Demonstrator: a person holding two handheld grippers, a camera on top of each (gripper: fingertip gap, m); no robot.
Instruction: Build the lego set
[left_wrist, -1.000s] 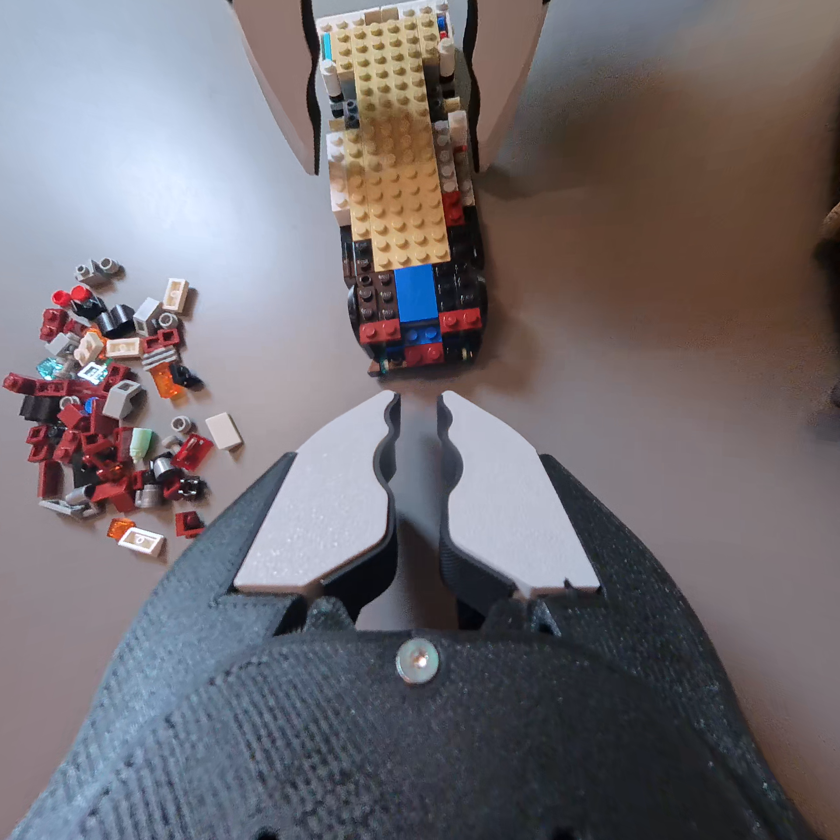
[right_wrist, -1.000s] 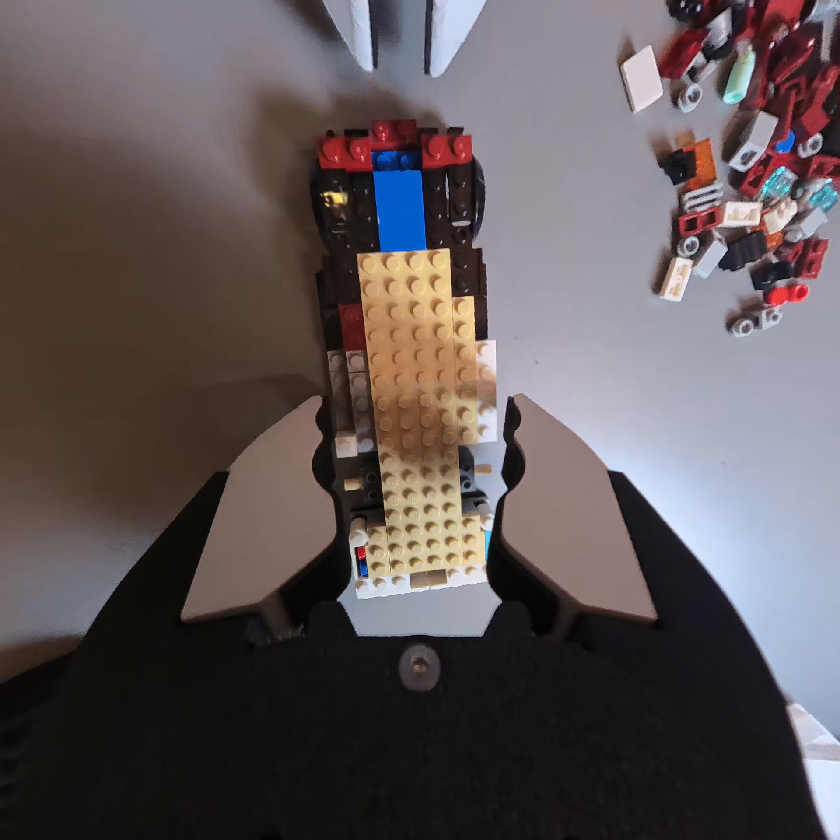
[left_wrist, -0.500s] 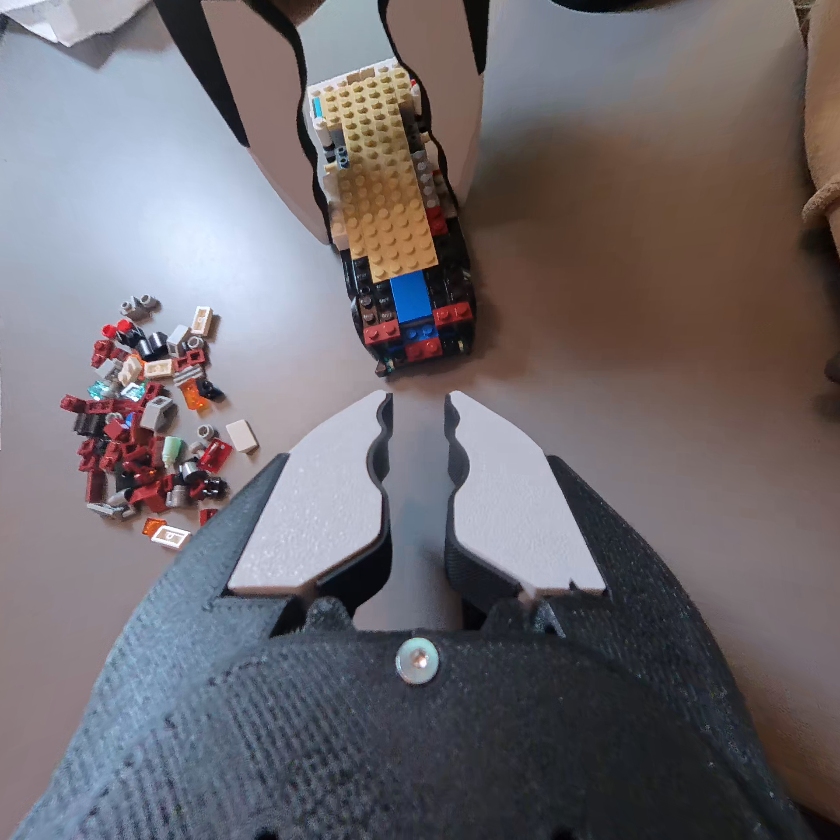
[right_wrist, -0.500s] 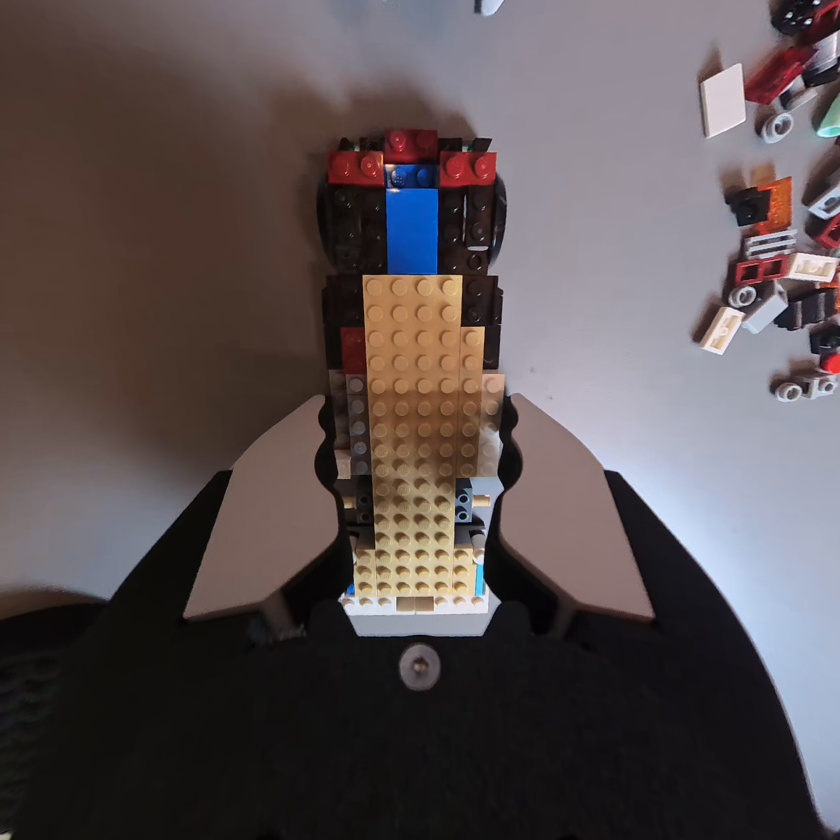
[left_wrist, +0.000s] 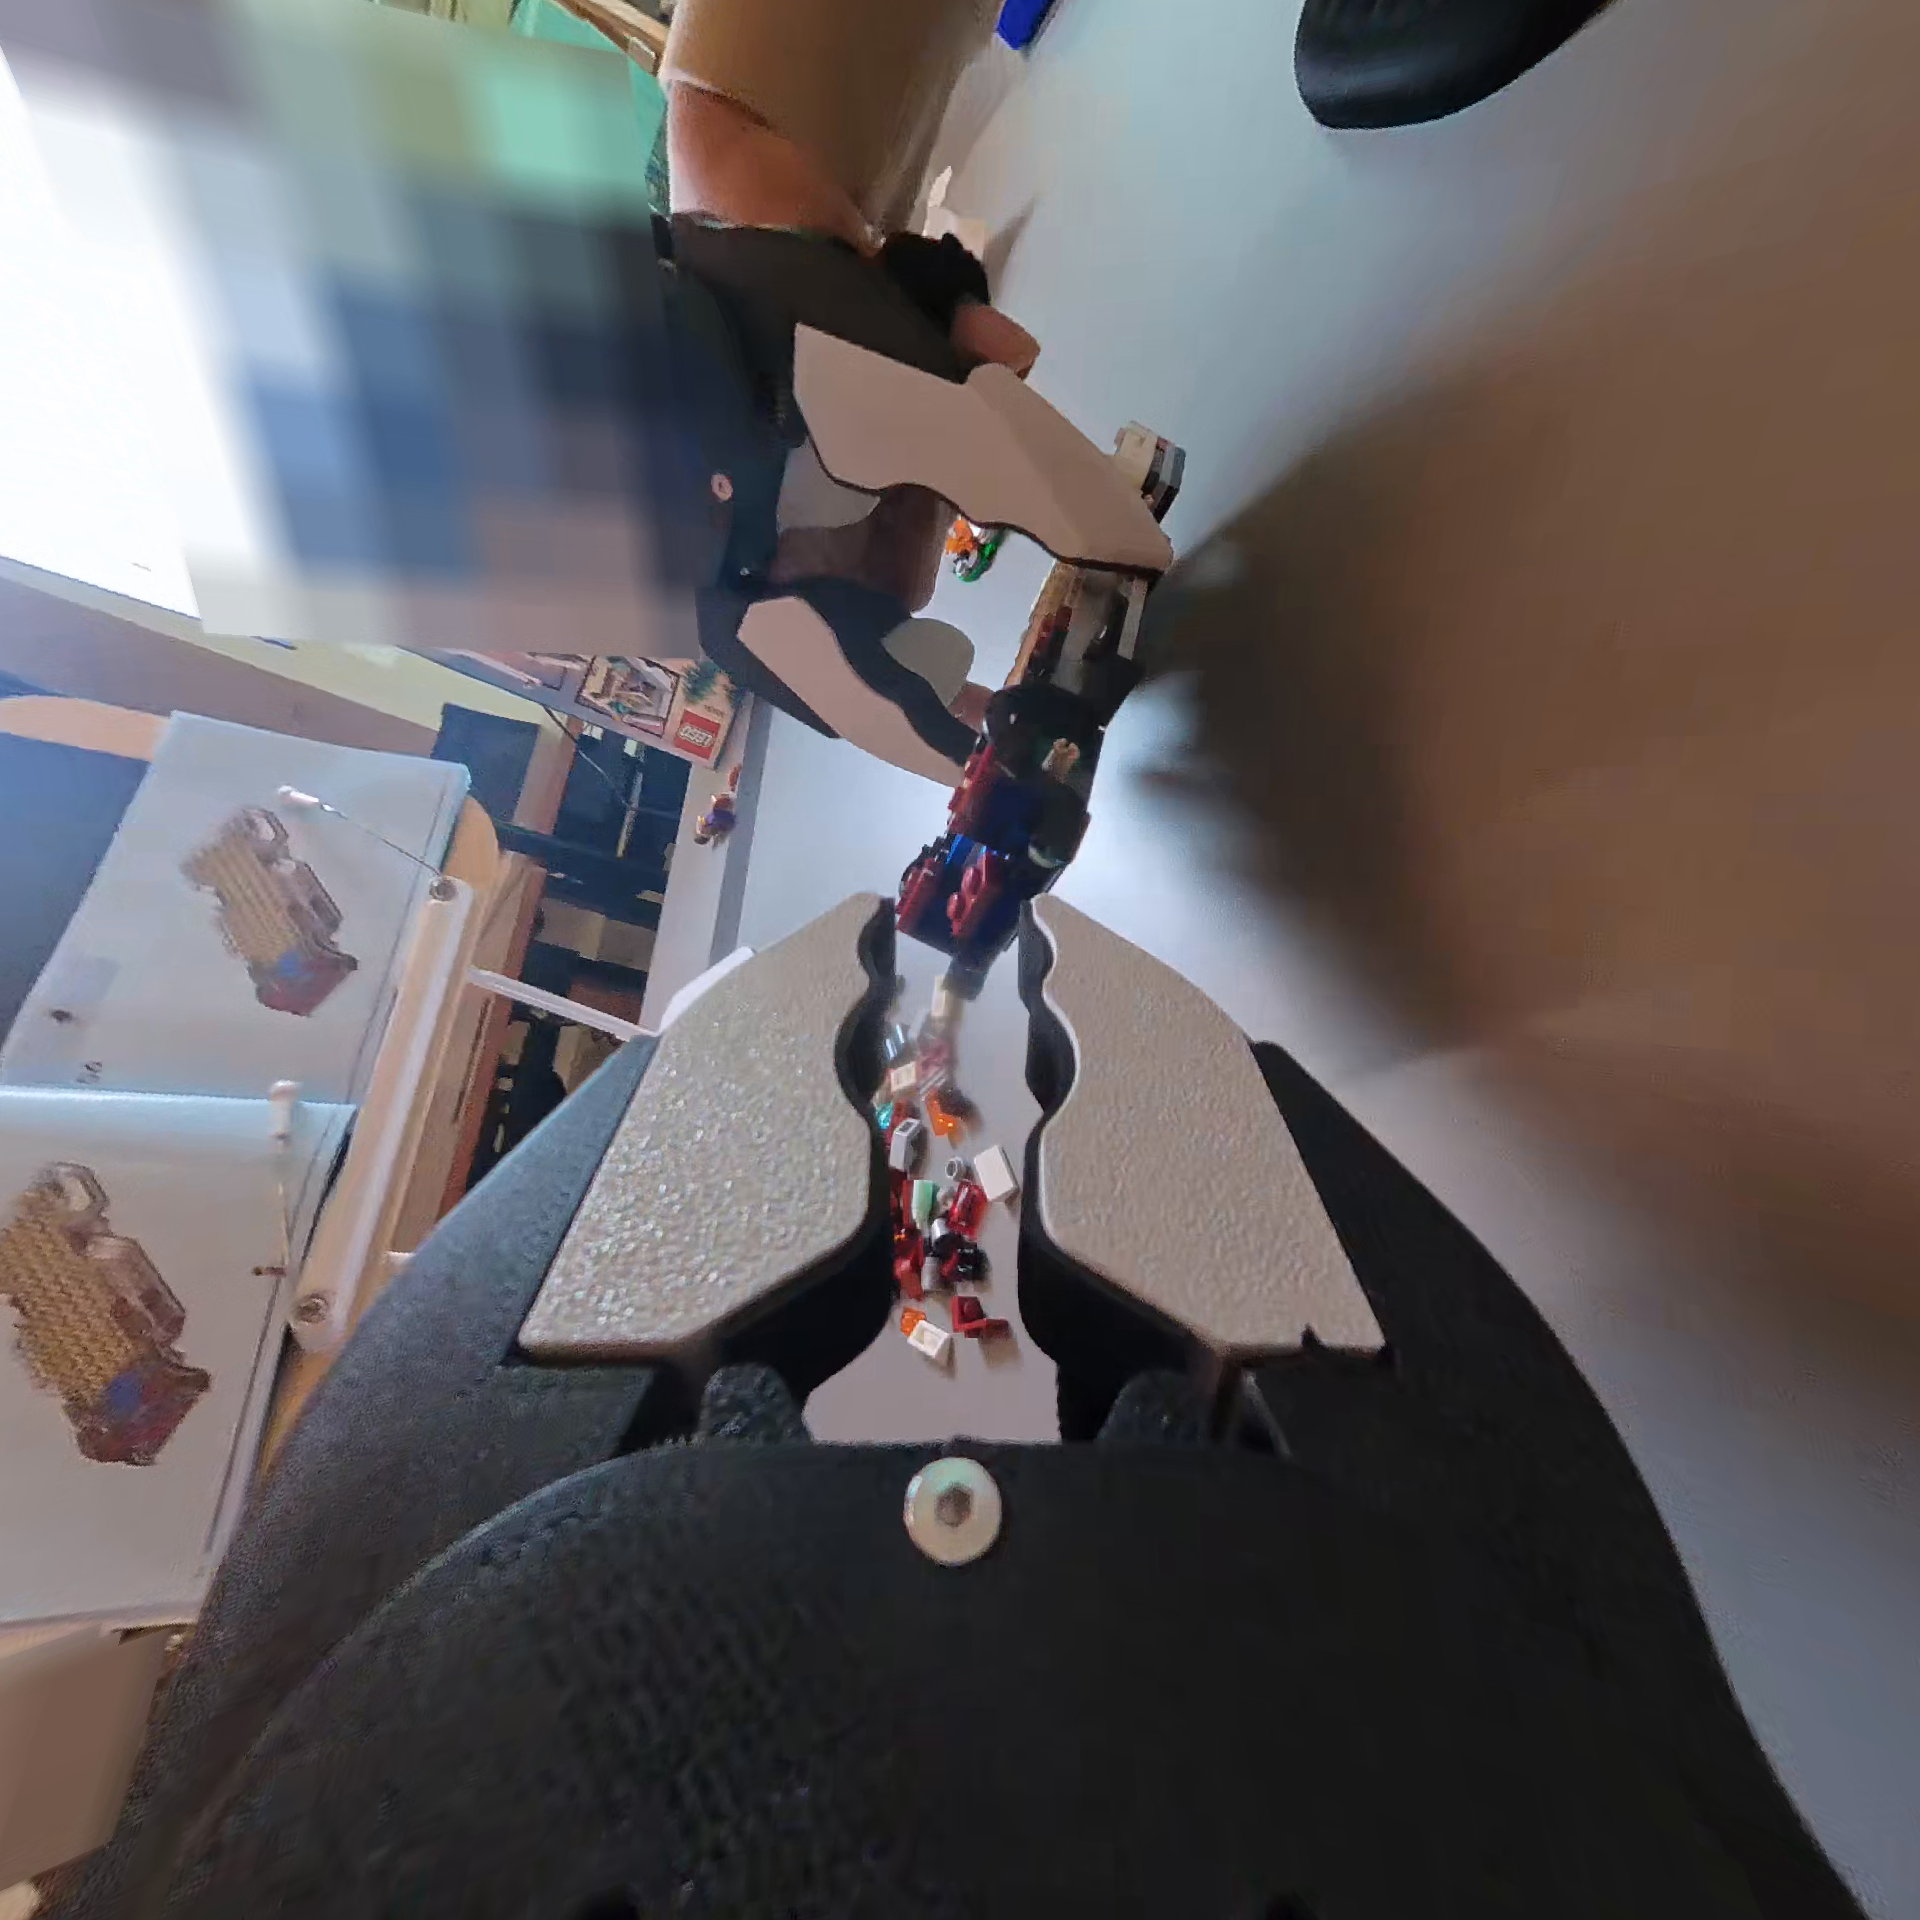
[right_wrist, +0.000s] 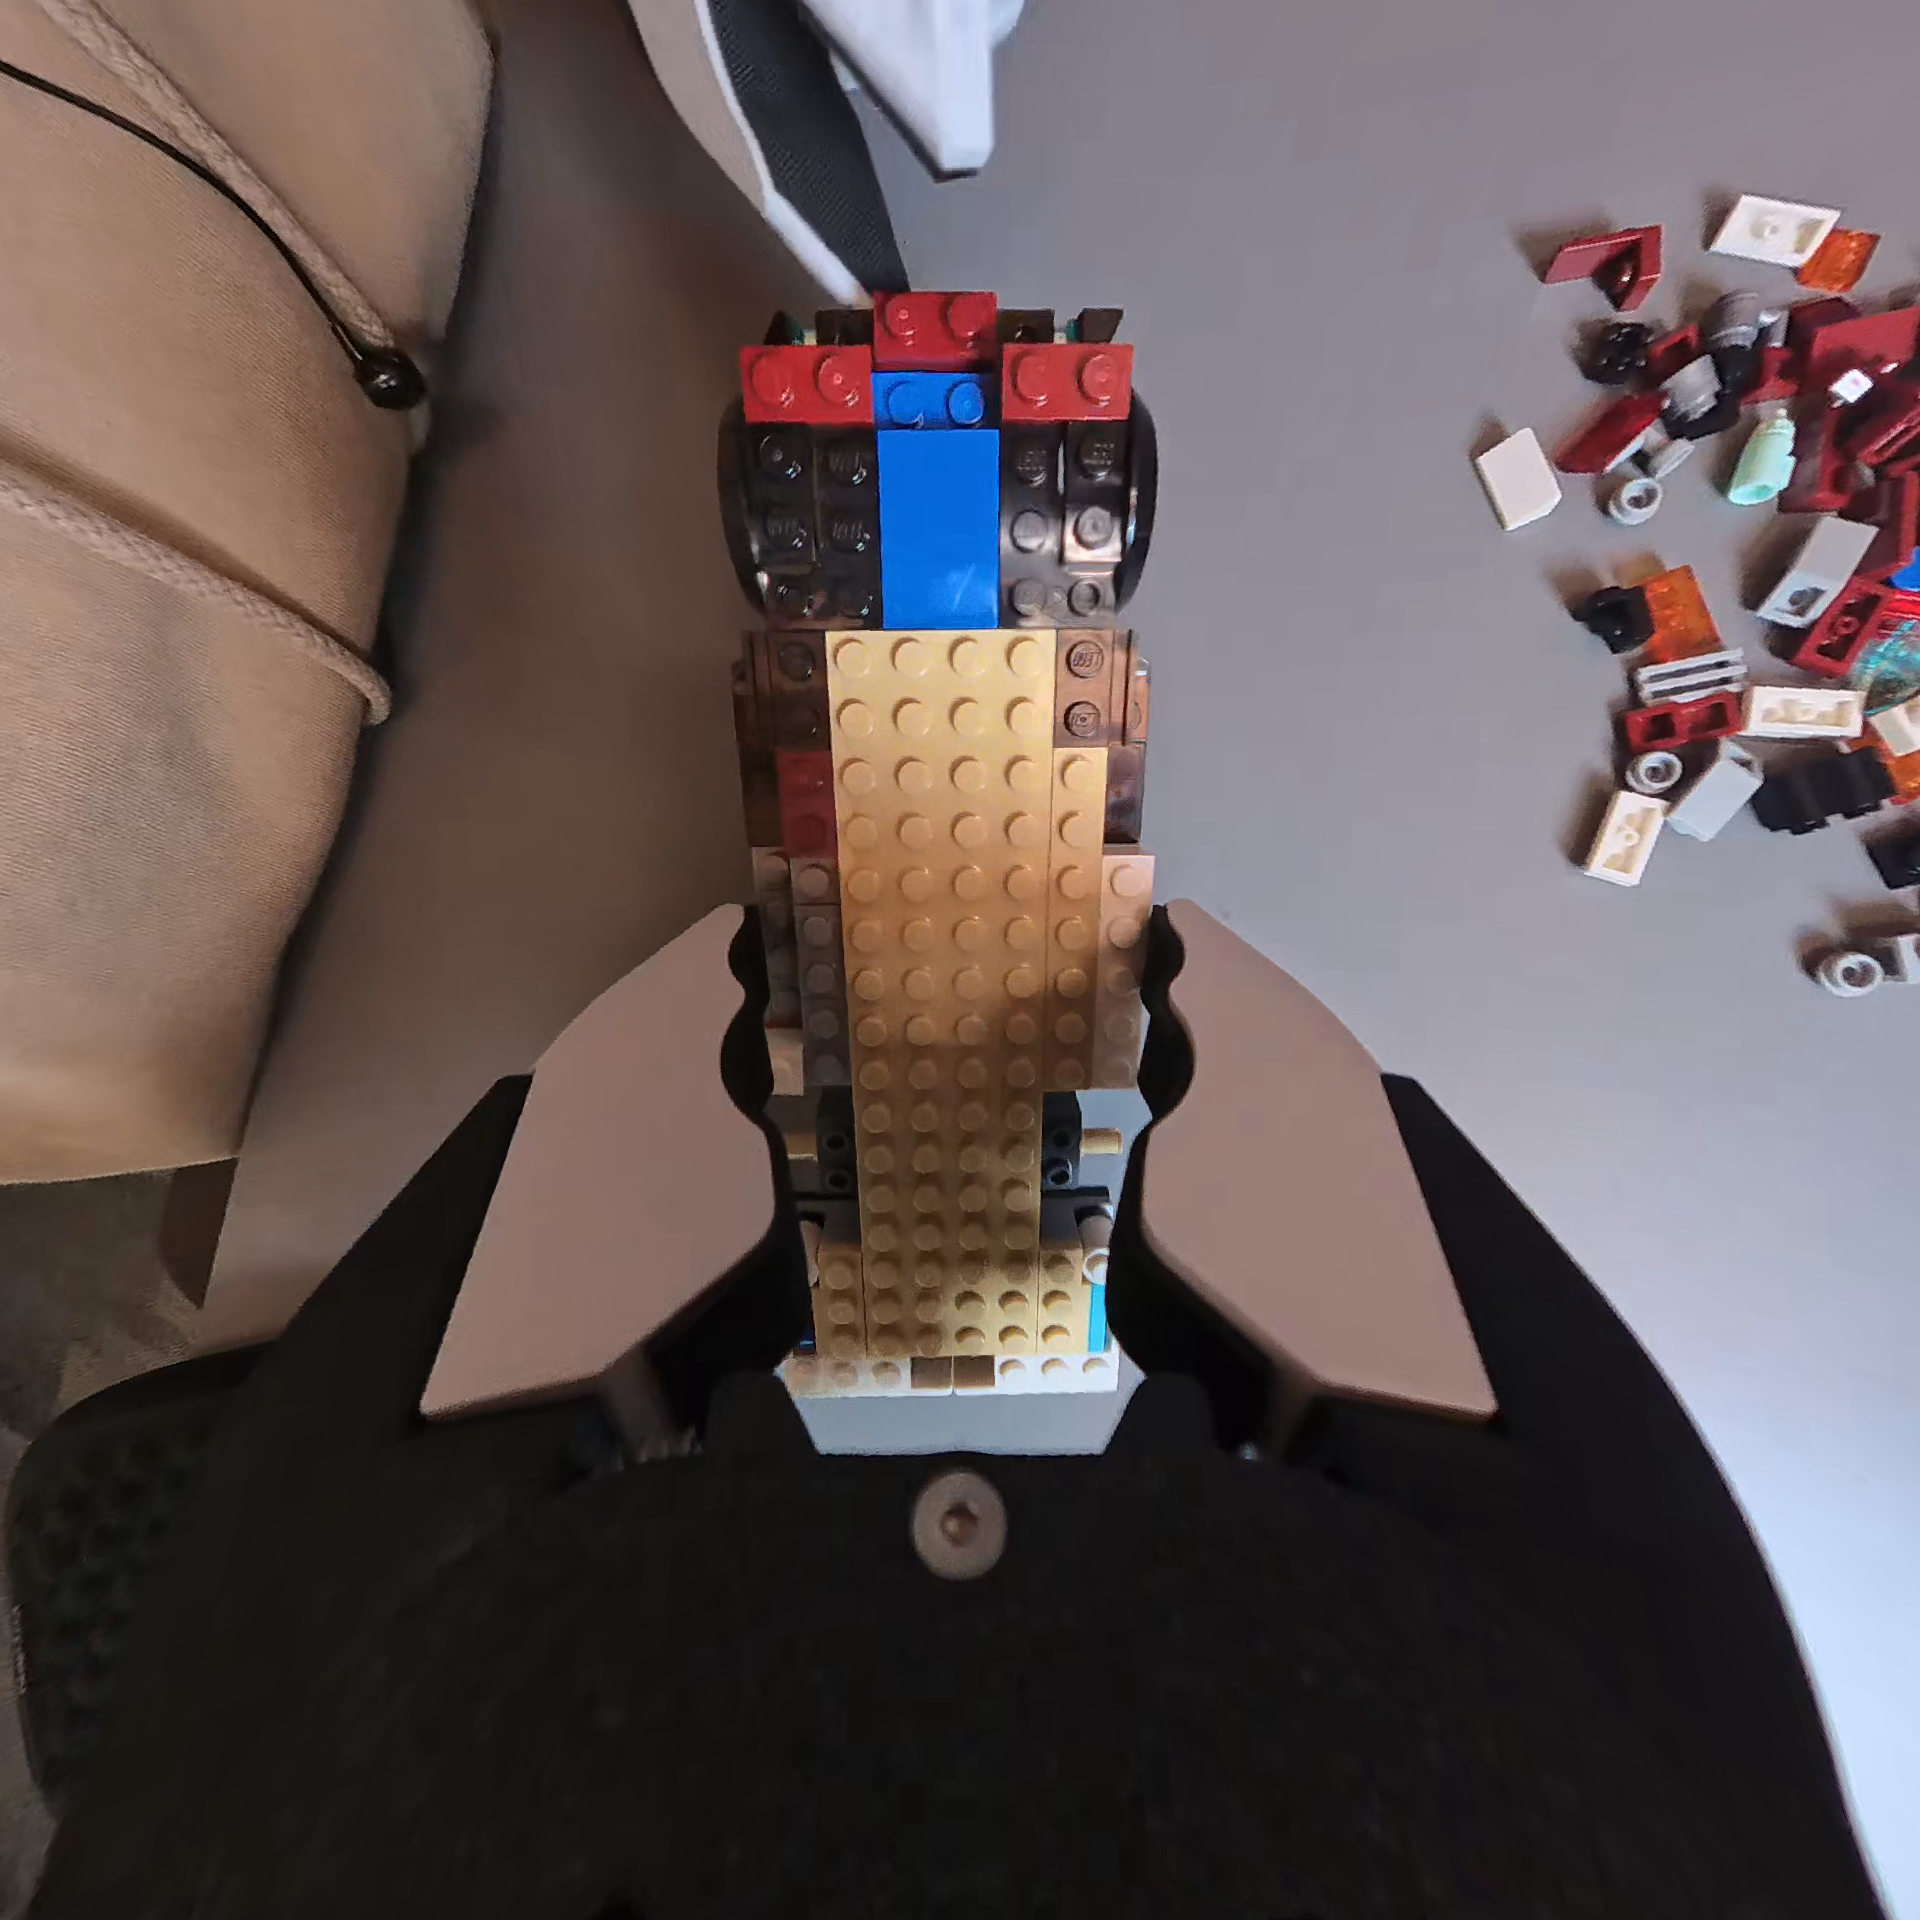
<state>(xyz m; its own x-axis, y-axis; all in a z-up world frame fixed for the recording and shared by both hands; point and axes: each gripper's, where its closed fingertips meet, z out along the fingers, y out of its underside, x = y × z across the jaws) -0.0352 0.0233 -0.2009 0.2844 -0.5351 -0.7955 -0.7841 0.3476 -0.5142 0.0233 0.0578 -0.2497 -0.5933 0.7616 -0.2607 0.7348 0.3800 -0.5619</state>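
Surface: plain grey surface (right_wrist: 1455, 1143), matte, evenly lit.
Light: bright window glare (left_wrist: 83, 343) at the left edge.
Furniture: dark wooden shelving (left_wrist: 582, 831) beyond the surface's edge.
Wall: pale yellow strip (left_wrist: 312, 665).

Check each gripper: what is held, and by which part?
Right gripper: jaws clamp the brick vehicle across the sides of its tan-plated rear half. Left gripper: jaws slightly apart at the vehicle's red front end, holding nothing.

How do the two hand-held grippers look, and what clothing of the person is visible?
Both grippers share one design: a rough-textured black printed body with a silver screw at the centre, and two flat pale grey fingers whose inner edges carry wavy black pads. The person wears a beige top with a matching drawstring cord. No cables are visible on the grippers.
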